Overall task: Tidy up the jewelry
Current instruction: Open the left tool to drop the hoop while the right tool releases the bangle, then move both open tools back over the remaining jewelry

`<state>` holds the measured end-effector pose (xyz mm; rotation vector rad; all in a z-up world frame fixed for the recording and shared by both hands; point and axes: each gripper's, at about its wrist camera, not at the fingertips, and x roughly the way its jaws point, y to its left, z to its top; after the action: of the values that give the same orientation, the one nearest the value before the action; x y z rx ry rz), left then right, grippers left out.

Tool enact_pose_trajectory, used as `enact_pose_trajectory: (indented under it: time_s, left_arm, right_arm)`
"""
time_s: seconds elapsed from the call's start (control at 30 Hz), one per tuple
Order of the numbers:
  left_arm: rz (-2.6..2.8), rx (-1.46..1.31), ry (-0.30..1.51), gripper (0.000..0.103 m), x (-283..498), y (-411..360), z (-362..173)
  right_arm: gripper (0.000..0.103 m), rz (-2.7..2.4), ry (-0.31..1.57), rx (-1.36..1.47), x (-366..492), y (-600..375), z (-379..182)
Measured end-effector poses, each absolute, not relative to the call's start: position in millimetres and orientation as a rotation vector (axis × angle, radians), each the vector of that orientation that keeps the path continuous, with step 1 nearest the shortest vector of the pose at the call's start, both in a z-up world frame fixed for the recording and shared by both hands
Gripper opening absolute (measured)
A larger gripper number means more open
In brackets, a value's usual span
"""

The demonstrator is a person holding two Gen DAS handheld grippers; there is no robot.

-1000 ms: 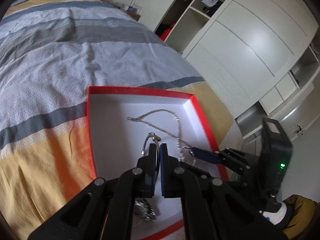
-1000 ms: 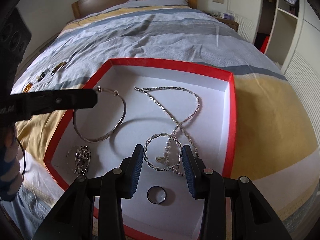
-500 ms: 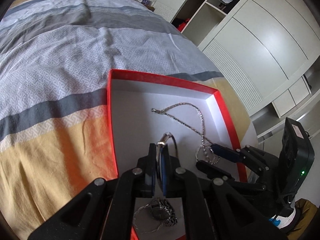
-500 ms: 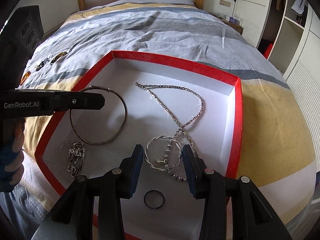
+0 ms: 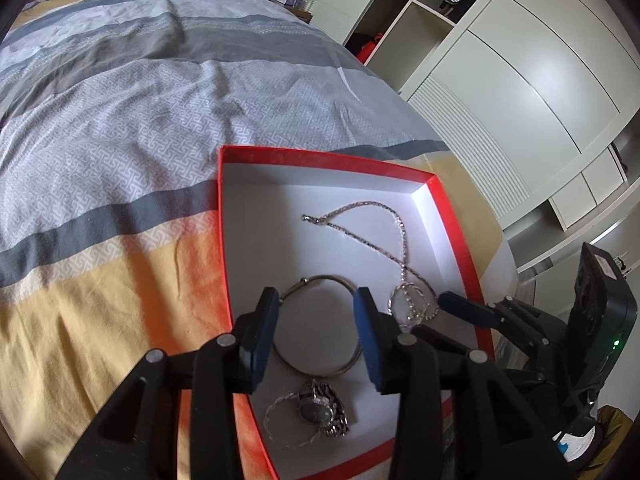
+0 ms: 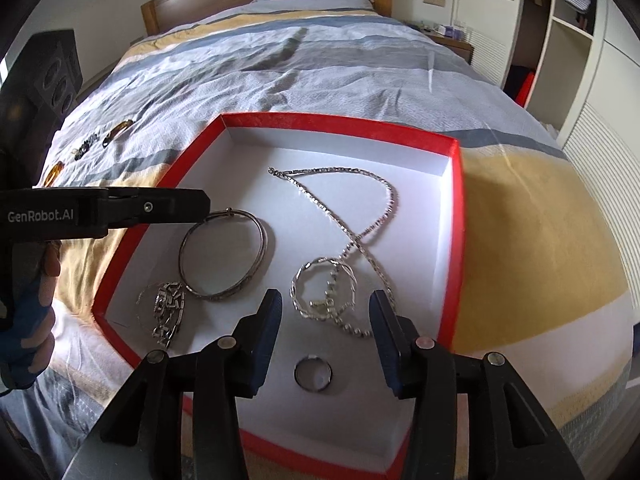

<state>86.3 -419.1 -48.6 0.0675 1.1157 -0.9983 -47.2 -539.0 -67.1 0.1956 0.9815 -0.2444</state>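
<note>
A red box [image 6: 340, 124] with a white floor lies on the striped bed. My left gripper [image 5: 316, 304] hovers over a silver bangle [image 5: 324, 278] that lies flat on the box floor; its jaws are opening and touch nothing. From the right wrist view its black finger [image 6: 176, 208] ends just above the bangle [image 6: 260, 248]. My right gripper [image 6: 326, 304] hangs above a twisted silver bracelet [image 6: 298, 280], jaws opening, pads clear of it. A long chain necklace [image 6: 352, 236], a dark ring [image 6: 296, 376] and a chunky link bracelet [image 6: 166, 312] also lie inside.
Several more small pieces [image 6: 116, 132] lie on the bedspread left of the box. A gloved hand [image 6: 28, 320] holds the left gripper. White wardrobes [image 5: 520, 100] stand along the bed's right side, a wooden headboard [image 6: 260, 4] at the far end.
The left gripper was shut on the bangle, holding it upright; its jaws have parted and the bangle now lies flat in the box. The right jaws have widened slightly.
</note>
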Motion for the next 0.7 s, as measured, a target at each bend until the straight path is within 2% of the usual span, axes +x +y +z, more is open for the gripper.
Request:
enact_pose_trajectory:
  time_s: [0.33, 0.4, 0.53, 0.7]
  left_arm:
    - [-0.941, 0.051, 0.992, 0.039, 67.7, -370.1, -1.8]
    - [-0.923, 0.055, 0.964, 0.044, 61.7, -355.3, 8.9]
    - [-0.891, 0.079, 0.938, 0.045, 46.3, -322.8, 26.2]
    - [-0.846, 0.104, 0.909, 0.049, 25.5, -274.5, 40.0]
  right_arm:
    - [0.045, -0.256, 0.919, 0.197, -71.0, -518.3, -27.4]
    - [0.046, -0.258, 0.903, 0.197, -75.6, -510.5, -16.5]
    - [0.050, -0.242, 0.867, 0.199, -84.6, -489.2, 3.0]
    - [0.050, -0.210, 0.839, 0.178, -93.1, -453.2, 21.0]
